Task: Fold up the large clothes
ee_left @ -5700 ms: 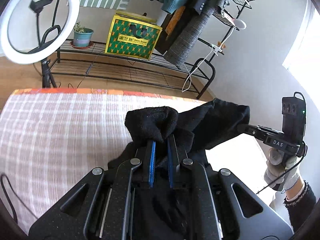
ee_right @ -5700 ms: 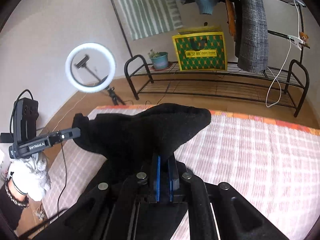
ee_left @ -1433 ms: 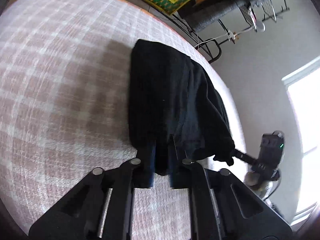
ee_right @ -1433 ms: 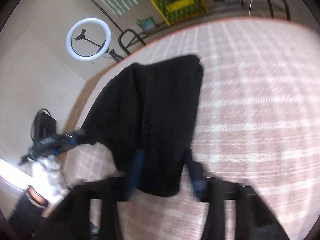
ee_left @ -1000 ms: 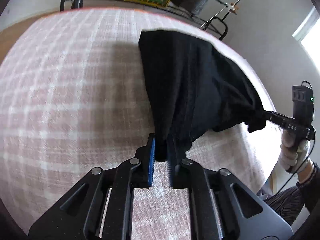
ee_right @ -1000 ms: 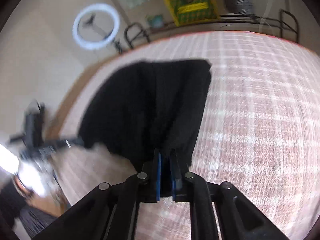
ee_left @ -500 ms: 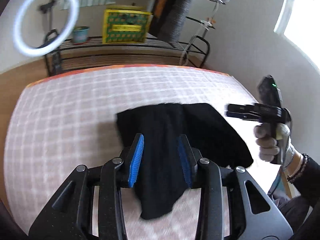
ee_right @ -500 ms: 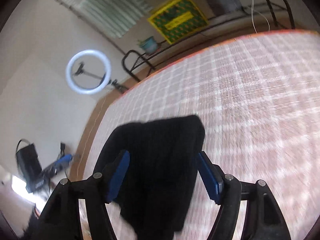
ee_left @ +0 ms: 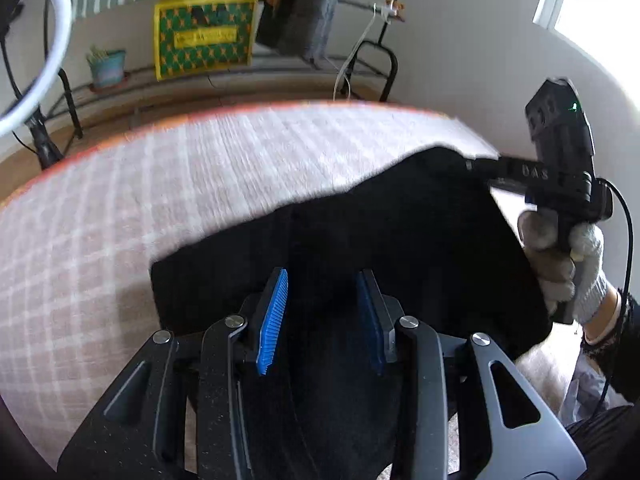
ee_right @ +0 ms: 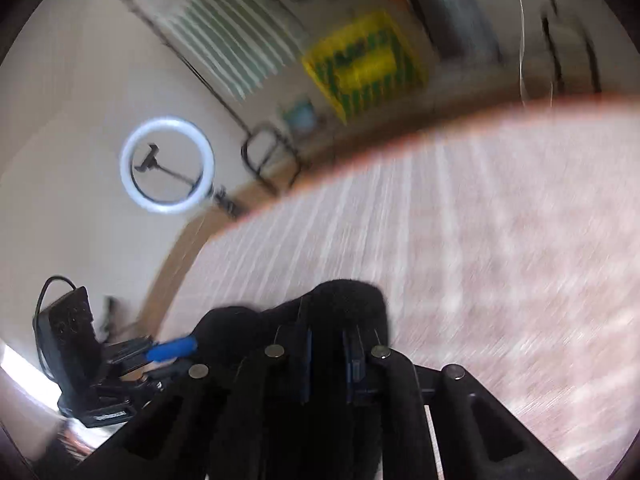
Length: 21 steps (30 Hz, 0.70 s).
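A black garment (ee_left: 400, 240) lies on the pink checked cloth (ee_left: 160, 184) of the table. My left gripper (ee_left: 322, 292) hovers over its near edge with jaws wide apart and nothing between the blue pads (ee_left: 274, 312). My right gripper (ee_left: 472, 166) shows at the right in the left wrist view, its tip at the garment's far right corner. In the blurred right wrist view the right gripper (ee_right: 326, 344) has black cloth (ee_right: 348, 296) bunched around its narrowly parted fingers; whether it grips is unclear. The left gripper (ee_right: 172, 348) shows at the lower left there.
A ring light (ee_right: 167, 165) on a stand is beyond the table's left side. A metal rack with a yellow-green box (ee_left: 204, 40), a potted plant (ee_left: 107, 67) and hanging clothes (ee_left: 312, 4) stands behind the table. A window (ee_left: 600, 4) is at the right.
Both grippers let go of the laid-down garment about half a second ago. The left stays open over its near edge. The right has moved in to the far right corner, jaws narrowed.
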{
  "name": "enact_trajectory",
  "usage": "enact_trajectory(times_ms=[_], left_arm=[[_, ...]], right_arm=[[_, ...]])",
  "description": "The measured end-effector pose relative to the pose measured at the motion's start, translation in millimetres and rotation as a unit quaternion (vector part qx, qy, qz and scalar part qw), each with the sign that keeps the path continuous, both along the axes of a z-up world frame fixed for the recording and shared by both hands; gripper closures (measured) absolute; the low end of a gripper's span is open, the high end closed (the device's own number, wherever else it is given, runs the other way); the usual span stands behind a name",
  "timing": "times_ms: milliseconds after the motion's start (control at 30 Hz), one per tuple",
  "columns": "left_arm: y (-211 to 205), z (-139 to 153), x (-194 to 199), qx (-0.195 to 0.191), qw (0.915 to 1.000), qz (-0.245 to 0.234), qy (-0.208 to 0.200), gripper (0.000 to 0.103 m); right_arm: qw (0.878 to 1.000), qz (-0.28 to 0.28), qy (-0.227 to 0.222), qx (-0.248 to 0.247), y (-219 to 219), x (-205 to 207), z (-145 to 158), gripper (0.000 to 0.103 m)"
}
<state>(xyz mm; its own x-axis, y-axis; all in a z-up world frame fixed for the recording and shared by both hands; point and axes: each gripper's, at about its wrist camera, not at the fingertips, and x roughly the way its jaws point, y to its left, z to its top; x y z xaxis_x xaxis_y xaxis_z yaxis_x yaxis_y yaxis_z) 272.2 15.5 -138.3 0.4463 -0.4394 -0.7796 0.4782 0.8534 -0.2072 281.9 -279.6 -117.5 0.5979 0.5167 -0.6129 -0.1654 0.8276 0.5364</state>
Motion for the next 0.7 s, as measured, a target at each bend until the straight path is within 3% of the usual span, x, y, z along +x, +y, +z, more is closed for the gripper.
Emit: enact_trajectory(times_ms=[67,100,200,300,400,500,600,700], left_arm=[[-1,-22,3,0.008,0.9998,0.003,0.02,0.071],[-1,-25,0,0.006,0.9999,0.001,0.014,0.074],[-8,-23,-9,0.033,0.9992,-0.022,-0.009,0.074],[9,-8,-11,0.005,1.0,-0.003,0.004,0.074],[32,17,-21,-0.035,0.9992,0.019,-0.006,0.074],[51,34,-20,-0.023,0.9982,0.043,-0.037,0.074],[60,26,-11,-0.045,0.9966,0.068,-0.008,0.074],[47,5,-13,-0.005,0.9984,0.055,-0.004,0.074]], right_arm=[[0.997,-0.012,0.062,-0.033,5,13,-37,0.095],[0.997,-0.015,0.065,-0.037,5,13,-46,0.095],[0.998,-0.013,0.055,-0.015,1,10,-38,0.094],[0.997,0.0,0.07,-0.02,-10,1,-27,0.076],[0.999,0.007,0.038,-0.039,-22,-29,-3,0.072],[0.999,0.031,0.018,-0.031,-22,-60,12,0.072],[0.997,0.077,0.012,-0.026,-4,-87,20,0.072],[0.989,0.134,0.012,-0.06,28,-112,15,0.073]])
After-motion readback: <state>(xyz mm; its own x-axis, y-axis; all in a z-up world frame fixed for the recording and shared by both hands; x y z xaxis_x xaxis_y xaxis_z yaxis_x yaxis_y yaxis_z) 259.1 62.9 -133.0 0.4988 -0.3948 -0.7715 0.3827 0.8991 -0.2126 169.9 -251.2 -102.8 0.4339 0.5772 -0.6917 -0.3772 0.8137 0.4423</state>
